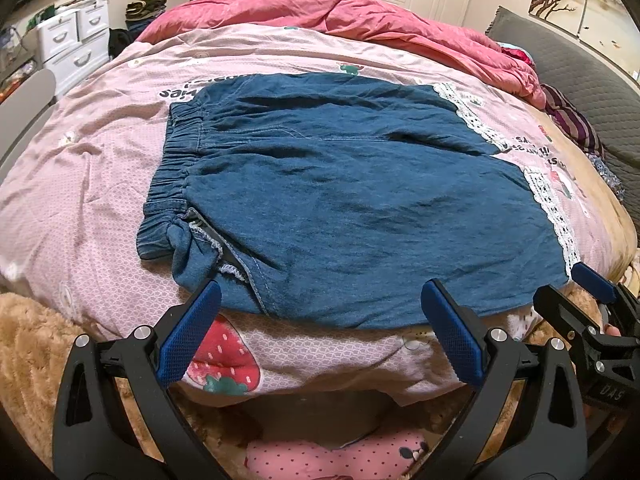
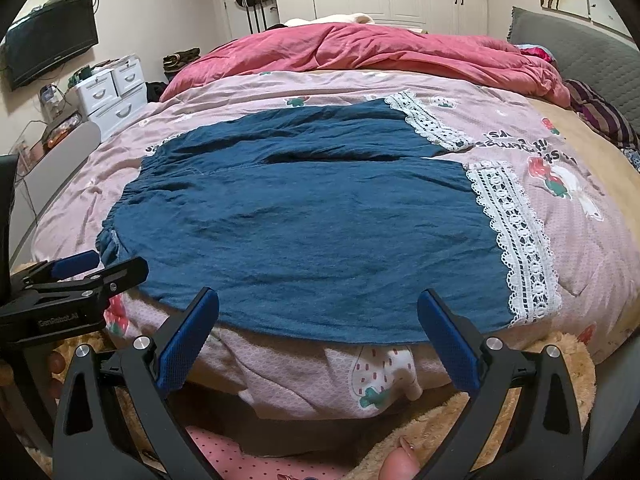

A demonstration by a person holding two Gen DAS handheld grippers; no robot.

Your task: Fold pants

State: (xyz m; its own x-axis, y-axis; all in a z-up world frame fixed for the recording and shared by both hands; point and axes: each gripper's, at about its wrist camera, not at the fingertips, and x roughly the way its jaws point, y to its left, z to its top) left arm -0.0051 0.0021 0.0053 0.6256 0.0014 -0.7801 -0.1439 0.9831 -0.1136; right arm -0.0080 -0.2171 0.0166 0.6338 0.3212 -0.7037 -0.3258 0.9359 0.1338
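Blue denim pants (image 1: 340, 200) with an elastic waistband at the left and white lace hems (image 1: 556, 216) at the right lie spread flat on a pink quilt (image 1: 80, 184). They also show in the right wrist view (image 2: 312, 232), lace hems (image 2: 516, 240) at the right. My left gripper (image 1: 320, 300) is open and empty at the pants' near edge, waistband side. My right gripper (image 2: 318, 304) is open and empty at the near edge, leg side. Each gripper shows in the other's view: the right one (image 1: 592, 292), the left one (image 2: 80, 272).
A rumpled red duvet (image 2: 380, 52) lies across the far side of the bed. A grey headboard (image 2: 580, 52) is at the right, white drawers (image 2: 116, 88) and a wall TV (image 2: 48, 52) at the left. A tan fleece blanket (image 1: 36, 352) hangs at the near edge.
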